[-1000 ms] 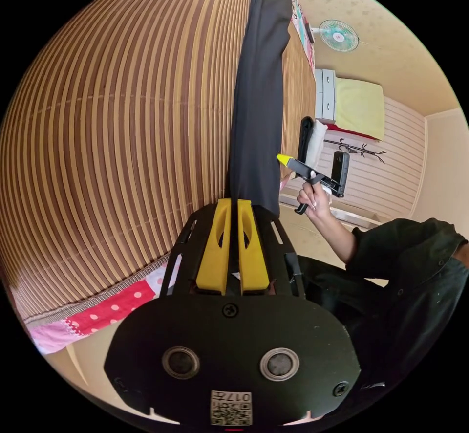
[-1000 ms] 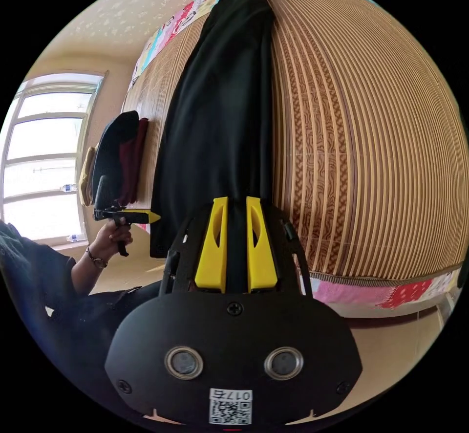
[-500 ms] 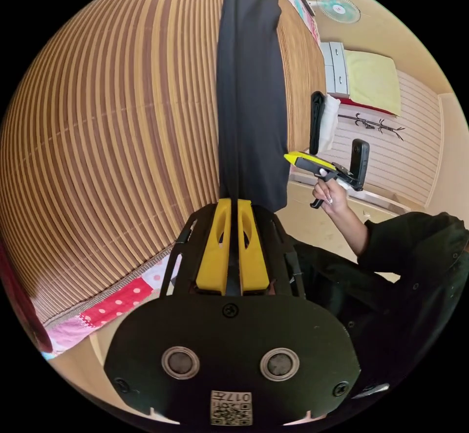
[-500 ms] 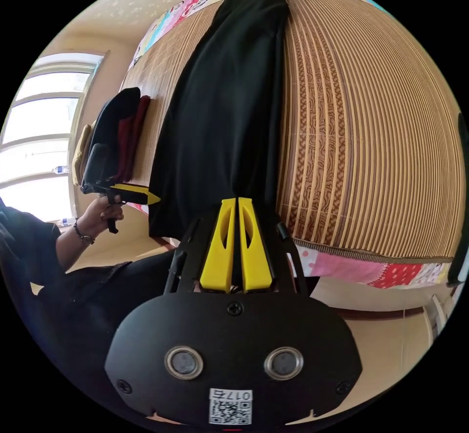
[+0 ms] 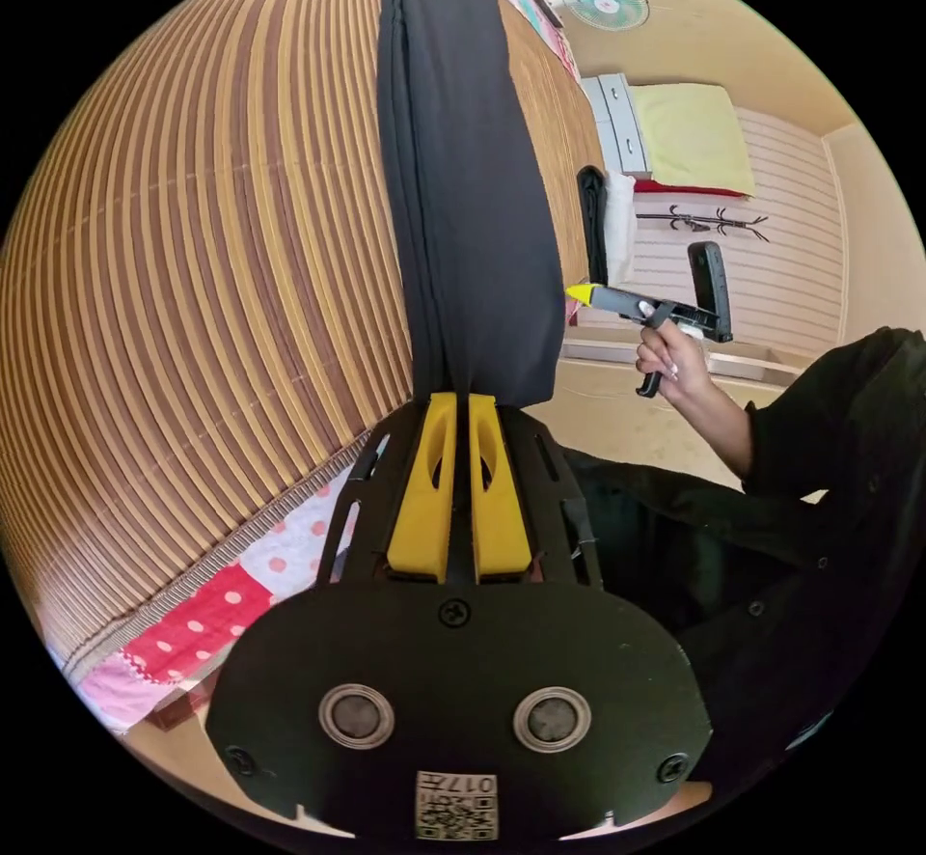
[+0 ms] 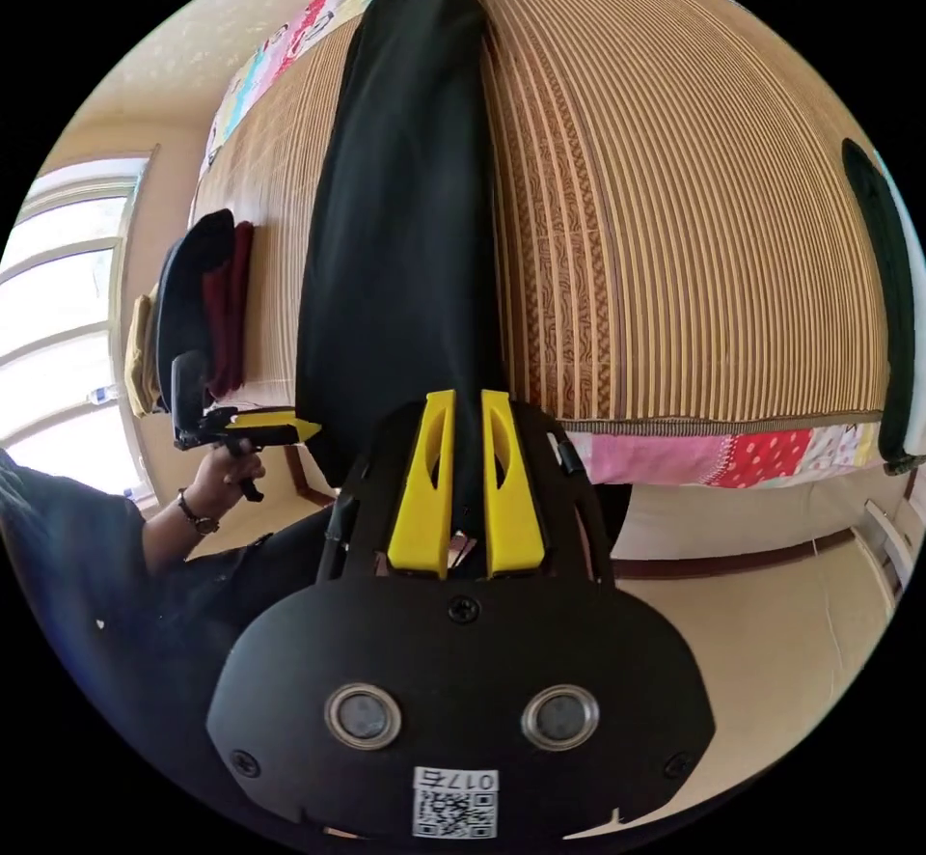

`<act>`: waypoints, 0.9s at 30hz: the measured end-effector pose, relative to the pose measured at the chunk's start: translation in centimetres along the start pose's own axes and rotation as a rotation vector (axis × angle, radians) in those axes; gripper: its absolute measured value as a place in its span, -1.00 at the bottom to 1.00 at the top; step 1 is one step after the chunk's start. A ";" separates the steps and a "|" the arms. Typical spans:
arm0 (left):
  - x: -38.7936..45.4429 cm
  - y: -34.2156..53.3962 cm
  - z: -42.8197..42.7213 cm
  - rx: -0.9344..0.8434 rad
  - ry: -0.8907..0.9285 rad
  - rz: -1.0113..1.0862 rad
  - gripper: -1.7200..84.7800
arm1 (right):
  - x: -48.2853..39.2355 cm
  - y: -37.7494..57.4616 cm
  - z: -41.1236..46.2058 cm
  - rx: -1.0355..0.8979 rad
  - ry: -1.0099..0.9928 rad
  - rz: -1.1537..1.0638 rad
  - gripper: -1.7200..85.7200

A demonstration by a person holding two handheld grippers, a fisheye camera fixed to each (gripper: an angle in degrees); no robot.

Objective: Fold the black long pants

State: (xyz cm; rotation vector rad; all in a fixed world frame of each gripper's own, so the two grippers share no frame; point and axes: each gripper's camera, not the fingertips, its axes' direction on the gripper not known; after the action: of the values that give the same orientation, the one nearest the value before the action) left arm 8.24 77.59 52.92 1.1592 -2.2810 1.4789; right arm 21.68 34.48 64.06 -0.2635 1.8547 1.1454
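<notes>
The black long pants (image 5: 473, 170) lie stretched in a long narrow strip across the striped mat (image 5: 193, 266) on the bed. Their near end hangs past the bed's edge. My left gripper (image 5: 462, 399) is shut on one corner of that end. In the left gripper view, the right gripper (image 5: 576, 292) sits at the pants' other edge, held by a hand. In the right gripper view, the pants (image 6: 405, 199) run away over the mat (image 6: 694, 218), and my right gripper (image 6: 468, 397) is shut on black cloth. The left gripper (image 6: 309, 428) shows at the pants' left edge.
A stack of folded clothes (image 6: 198, 305) lies on the mat by the window (image 6: 48, 315). Another dark garment (image 6: 883, 257) lies at the mat's right edge. A patchwork quilt border (image 6: 733, 455) marks the bed's side. A fan (image 5: 605, 2) and drawers (image 5: 617, 122) stand beyond. A person in dark clothes sits close.
Both grippers have drawn back from the bed with the pants' end in them, so more of the quilt edge and floor shows. Both grips hold.
</notes>
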 end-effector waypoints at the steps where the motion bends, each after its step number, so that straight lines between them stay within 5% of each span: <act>1: -0.4 0.0 -0.3 0.003 0.015 -0.020 -0.96 | -0.2 -0.4 -0.7 0.023 0.007 -0.007 -0.85; 11: -1.6 -0.1 -0.8 0.037 0.042 -0.040 -0.97 | -11.9 -28.0 -3.3 0.376 0.004 -0.478 -0.81; 15: -1.6 -0.1 -1.2 0.059 0.031 -0.047 -0.96 | -13.7 -40.1 0.1 0.360 -0.179 -0.363 -0.81; 22: -3.1 0.7 -2.0 0.150 0.111 -0.080 -0.97 | -15.6 -45.1 3.9 0.353 0.136 -0.272 -0.82; 27: -3.7 0.9 -2.9 0.181 0.254 -0.018 -0.96 | -17.3 -43.3 1.8 0.450 0.171 -0.285 -0.89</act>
State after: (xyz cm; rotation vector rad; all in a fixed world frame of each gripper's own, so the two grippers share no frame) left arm 9.39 82.10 51.72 0.9664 -1.9985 1.7439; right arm 57.74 7.74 51.33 -0.3597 2.0871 0.5072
